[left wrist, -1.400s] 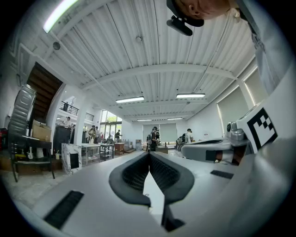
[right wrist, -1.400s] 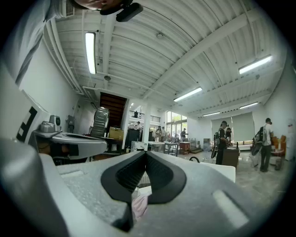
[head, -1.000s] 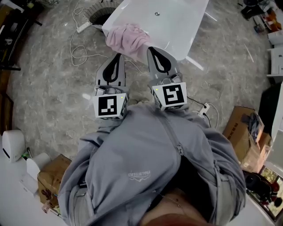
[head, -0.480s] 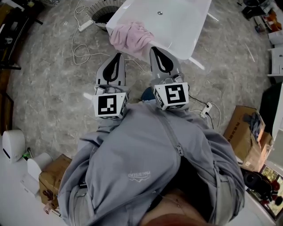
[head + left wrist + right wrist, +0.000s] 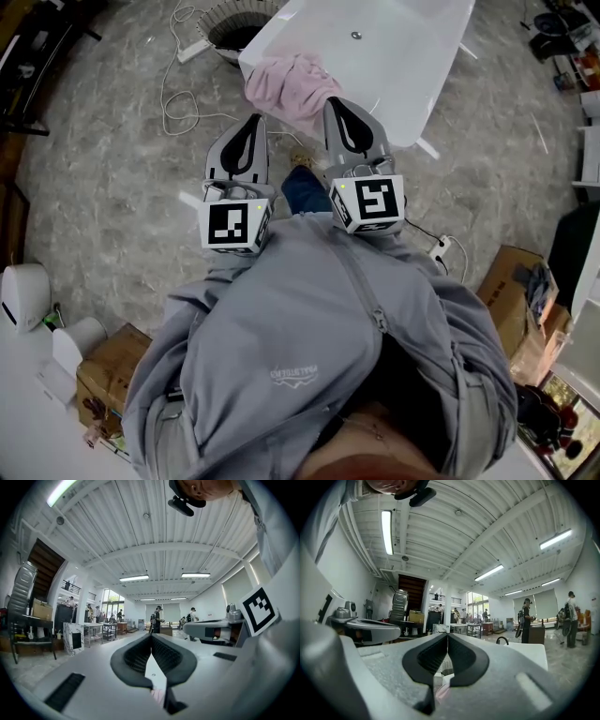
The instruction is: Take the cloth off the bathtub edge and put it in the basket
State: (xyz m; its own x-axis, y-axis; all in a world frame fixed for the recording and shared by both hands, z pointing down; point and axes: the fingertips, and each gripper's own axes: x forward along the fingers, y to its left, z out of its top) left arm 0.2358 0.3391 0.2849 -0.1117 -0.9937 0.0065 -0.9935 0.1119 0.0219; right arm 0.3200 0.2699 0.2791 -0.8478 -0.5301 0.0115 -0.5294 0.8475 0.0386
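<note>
head view had the basket upper left, left tongs pinched together, empty, pink cloth draped on the bathtub edge, right tongs likewise near it. unopened, they would probably shove the cloth off.

Ceiling strip lights give bright, even light and only soft shadows; the white bathtub glares nearly blown out in the head view. Both gripper views bulge like a fisheye inside black round borders, with the near foreground blurred and the distance sharp.
</note>
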